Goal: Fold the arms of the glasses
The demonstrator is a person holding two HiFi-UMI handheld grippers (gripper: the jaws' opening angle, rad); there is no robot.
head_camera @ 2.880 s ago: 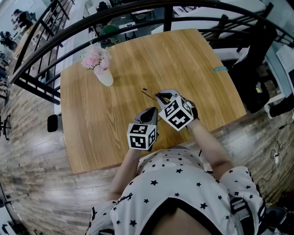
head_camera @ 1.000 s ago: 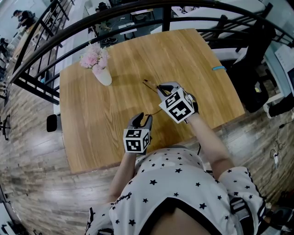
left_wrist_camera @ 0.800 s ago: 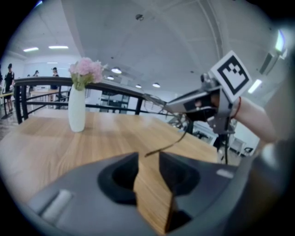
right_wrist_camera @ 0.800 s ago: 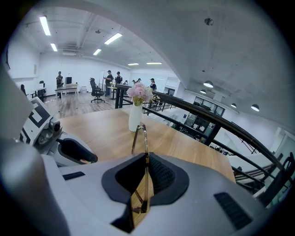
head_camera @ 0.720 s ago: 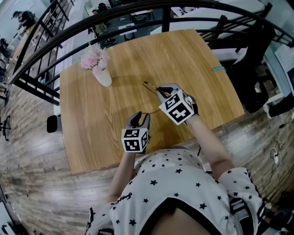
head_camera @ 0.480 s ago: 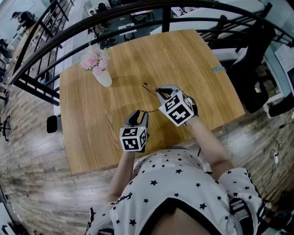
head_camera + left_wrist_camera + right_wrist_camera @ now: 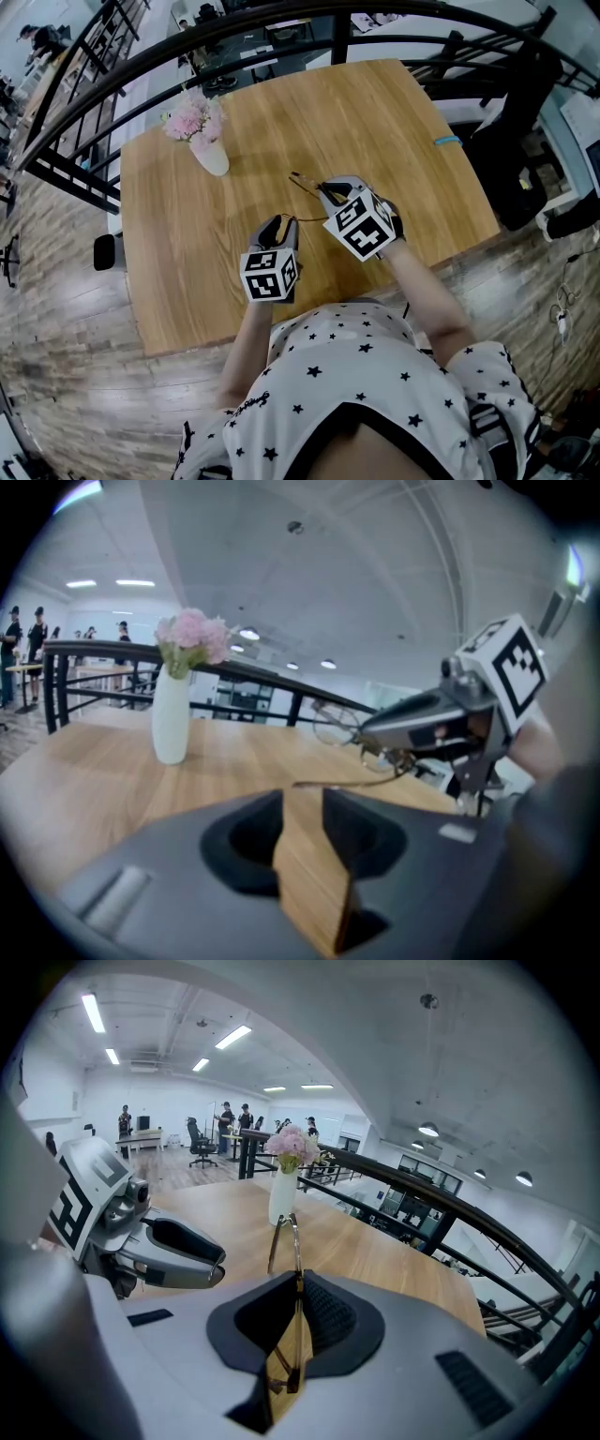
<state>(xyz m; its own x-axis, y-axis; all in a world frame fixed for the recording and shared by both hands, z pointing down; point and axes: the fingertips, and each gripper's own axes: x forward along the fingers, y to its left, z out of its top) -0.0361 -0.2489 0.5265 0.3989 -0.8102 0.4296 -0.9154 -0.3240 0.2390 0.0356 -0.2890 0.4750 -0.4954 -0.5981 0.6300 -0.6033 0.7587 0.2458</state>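
**Head view.** The person stands at the near edge of a wooden table [image 7: 187,281]. The right gripper [image 7: 326,194] reaches out over the middle of it, and the glasses [image 7: 300,181] show just beyond its tips. The left gripper [image 7: 279,225] sits beside it, nearer the person, and is angled in toward the frame. A white vase of pink flowers [image 7: 211,155] stands well beyond the left tips, clear of the work.

**Left gripper view.** The fingers [image 7: 375,836] stand apart with a narrow gap and are closing. Only table wood shows between them, so they hold nothing. The free temple arm [image 7: 333,783] lies crosswise just ahead of the tips. It runs off to the right, to its hinge at the right gripper, which holds the lenses up off the table. This gripper seems lined up so that it can catch or push that arm and swing it in against the frame. The fold itself looks not yet made.

**Right gripper view.** The fingers [image 7: 328,1321] are closed on the thin gold frame. One rim stands upright just past the tips, and more wire shows down in the slot between them. That firm pinch likely serves as the anchor, because the hinge needs a steady frame to turn against. The left gripper waits near, off to the left of these fingers.
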